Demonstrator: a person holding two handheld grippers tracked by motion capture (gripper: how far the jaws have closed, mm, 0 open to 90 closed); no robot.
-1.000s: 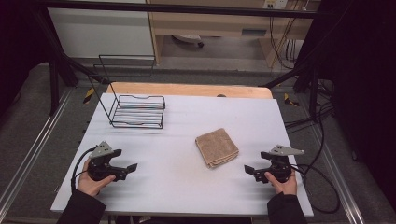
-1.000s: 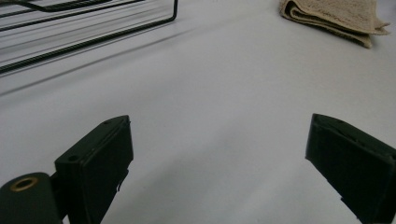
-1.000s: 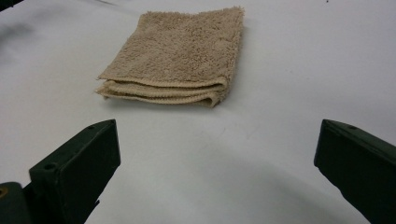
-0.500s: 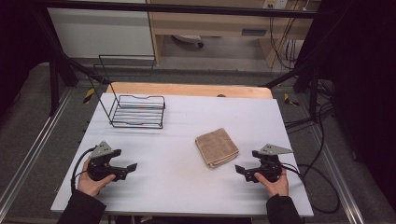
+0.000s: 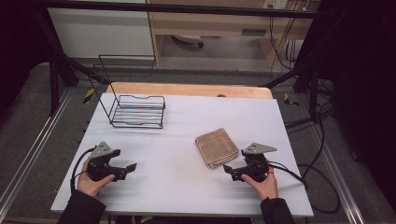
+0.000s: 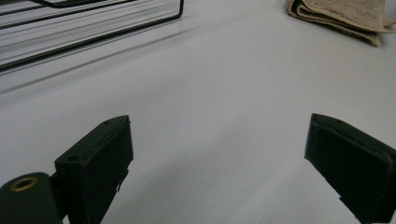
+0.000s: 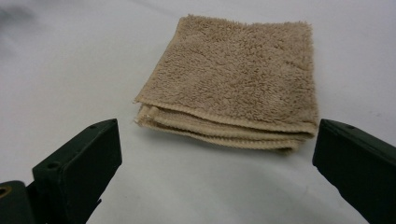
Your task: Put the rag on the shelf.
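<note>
Beige folded towel (image 7: 233,79), layered edge toward right gripper (image 7: 215,154) (jaws wide).

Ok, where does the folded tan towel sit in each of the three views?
High view: folded tan towel right of table centre, just ahead of the right tongs.
Left gripper view: its edge at the top right corner.
Right gripper view: upper centre, beyond the open jaws.
Shared landmark: the white tabletop under it.
</note>
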